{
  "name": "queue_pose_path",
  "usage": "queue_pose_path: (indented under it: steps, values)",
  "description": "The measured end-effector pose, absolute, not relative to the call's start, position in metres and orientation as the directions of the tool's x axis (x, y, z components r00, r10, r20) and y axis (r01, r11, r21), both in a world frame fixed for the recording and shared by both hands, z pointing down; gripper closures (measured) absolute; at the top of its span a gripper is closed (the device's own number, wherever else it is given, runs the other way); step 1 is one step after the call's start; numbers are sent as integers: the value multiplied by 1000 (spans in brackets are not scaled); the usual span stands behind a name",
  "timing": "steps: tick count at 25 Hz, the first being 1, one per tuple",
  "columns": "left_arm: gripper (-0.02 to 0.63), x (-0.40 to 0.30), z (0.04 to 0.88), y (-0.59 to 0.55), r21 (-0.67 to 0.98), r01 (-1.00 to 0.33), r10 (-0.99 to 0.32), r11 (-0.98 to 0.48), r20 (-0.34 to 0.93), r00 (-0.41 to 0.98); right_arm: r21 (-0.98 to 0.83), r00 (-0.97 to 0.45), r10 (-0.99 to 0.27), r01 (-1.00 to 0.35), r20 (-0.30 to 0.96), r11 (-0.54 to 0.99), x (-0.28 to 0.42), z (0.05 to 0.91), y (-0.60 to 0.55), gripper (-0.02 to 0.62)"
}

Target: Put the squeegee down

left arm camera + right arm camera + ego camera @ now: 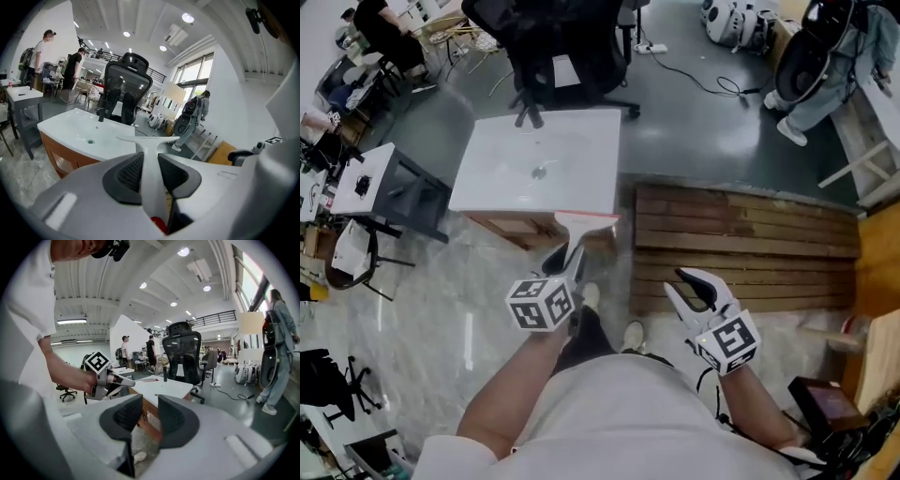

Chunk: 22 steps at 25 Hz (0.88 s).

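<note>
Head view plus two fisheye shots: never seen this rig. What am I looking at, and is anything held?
No robot: a person holds a two-jaw gripper in each hand; the marker cubes are part of them. The head view is from a camera on the person's head, looking steeply down. The other two cameras ride on the grippers and look along their jaws. The left gripper is shut on the white handle of a squeegee, blade pointing toward a white sink top on a wooden cabinet. On the sink top I see only a dark faucet and the drain. The right gripper is open and empty, near a wooden slatted platform.
</note>
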<state>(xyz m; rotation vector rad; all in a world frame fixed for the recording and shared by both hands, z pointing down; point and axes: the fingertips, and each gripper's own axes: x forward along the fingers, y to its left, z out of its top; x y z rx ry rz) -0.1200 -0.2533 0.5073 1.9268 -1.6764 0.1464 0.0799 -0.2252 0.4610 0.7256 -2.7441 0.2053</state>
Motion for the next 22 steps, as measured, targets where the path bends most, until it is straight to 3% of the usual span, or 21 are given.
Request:
queue_pose_path:
  steps: [22]
  values:
    - [503, -192, 600, -553, 318, -948, -832, 20, 531, 161, -22, -599, -673, -753, 434, 657, 88, 468, -407, 491]
